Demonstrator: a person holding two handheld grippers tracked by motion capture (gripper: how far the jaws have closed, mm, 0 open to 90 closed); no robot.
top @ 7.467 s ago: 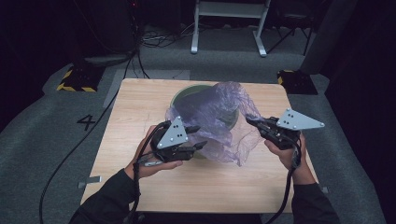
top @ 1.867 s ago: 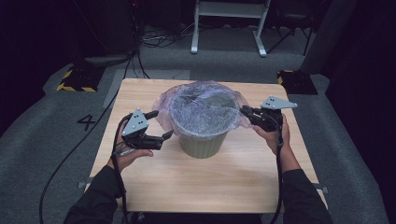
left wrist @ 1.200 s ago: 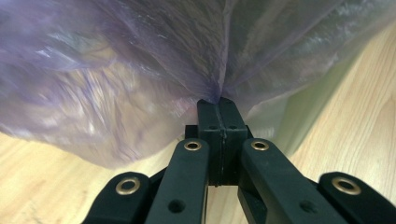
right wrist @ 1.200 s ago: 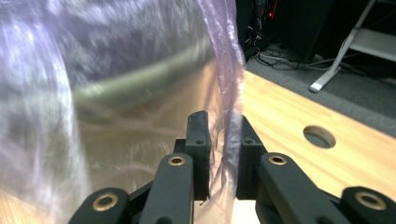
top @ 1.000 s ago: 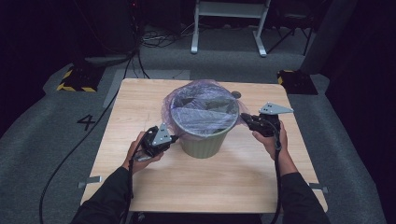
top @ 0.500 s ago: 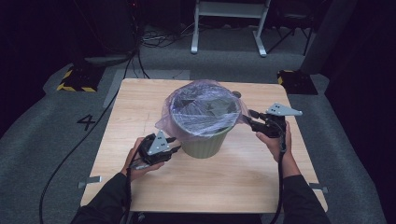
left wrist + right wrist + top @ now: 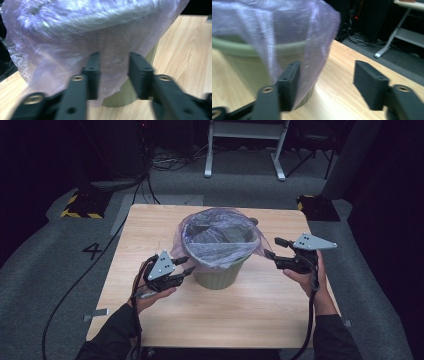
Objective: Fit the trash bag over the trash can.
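A: Centre of the high view: a green waste bin (image 7: 218, 270) stands upright on the wooden table (image 7: 150, 227). A translucent purple bin liner (image 7: 220, 240) sits in it, its edge folded over the rim and hanging down the outside.

B: Left gripper (image 7: 182, 265)?

A: Lower left of the bin, held in the person's left hand (image 7: 150, 295). Jaws apart, tips pointing at the liner's hanging skirt. In the left gripper view (image 7: 112, 75) the liner fills the upper frame, draped just past the jaw tips, with plastic showing in the gap between them. Touching or not, I cannot tell; the frame is blurred.

B: Right gripper (image 7: 274, 249)?

A: Right of the bin, in the right hand (image 7: 305, 275), jaws wide apart, clamped on nothing. In the right gripper view (image 7: 325, 75) the liner's edge (image 7: 294, 45) hangs beside the left-hand jaw; the other jaw stands over bare table (image 7: 342, 82).

B: Beyond the table?

A: Grey floor, a "4" marked at centre left (image 7: 92, 251), white frame legs (image 7: 245, 145) at top.
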